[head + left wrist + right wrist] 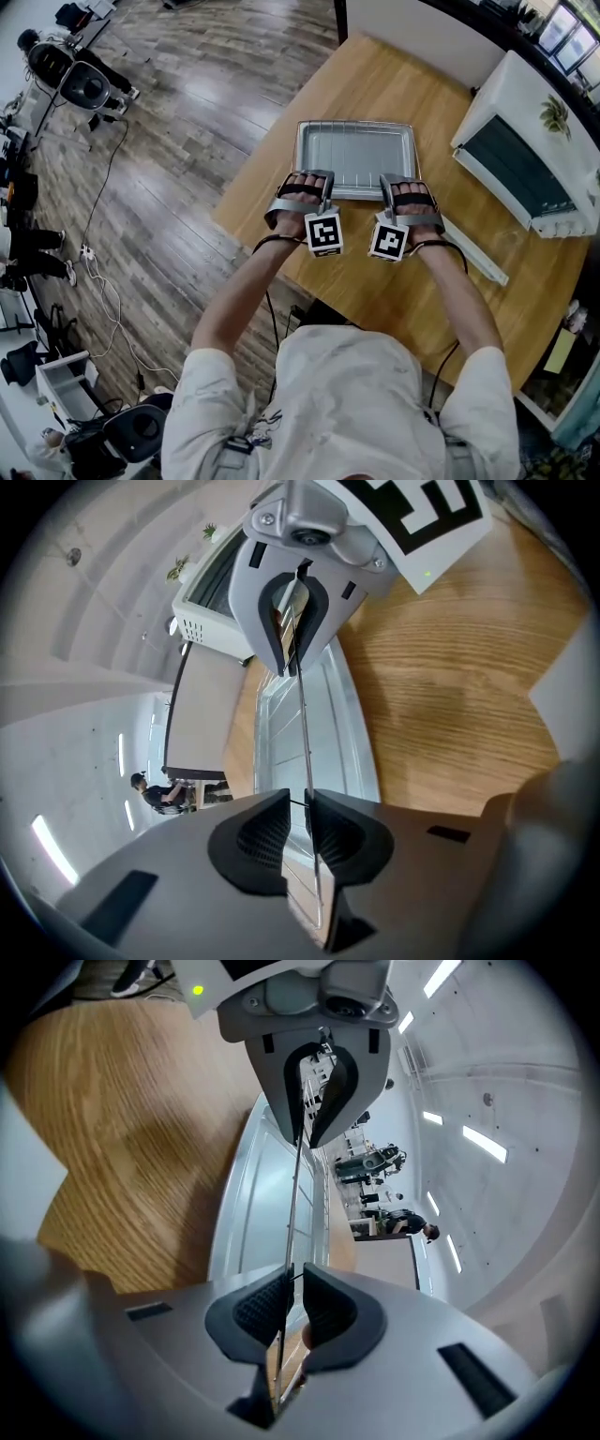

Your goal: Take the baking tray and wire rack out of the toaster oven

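The silver baking tray (356,155) lies flat on the wooden table (253,220), left of the white toaster oven (525,150). Thin bars run across the inside of the tray (328,733), like a wire rack lying in it. My left gripper (305,185) and right gripper (410,187) sit side by side at the tray's near rim. In the left gripper view the rim runs between the jaws of the left gripper (301,813) with a thin gap showing. The right gripper (294,1288) also stands slightly open around the rim of the tray (262,1204).
The toaster oven's dark glass door faces the tray. A long white strip (473,251) lies on the table to the right of my right gripper. The table's left edge is close to my left hand. People and desks (394,1218) stand far behind.
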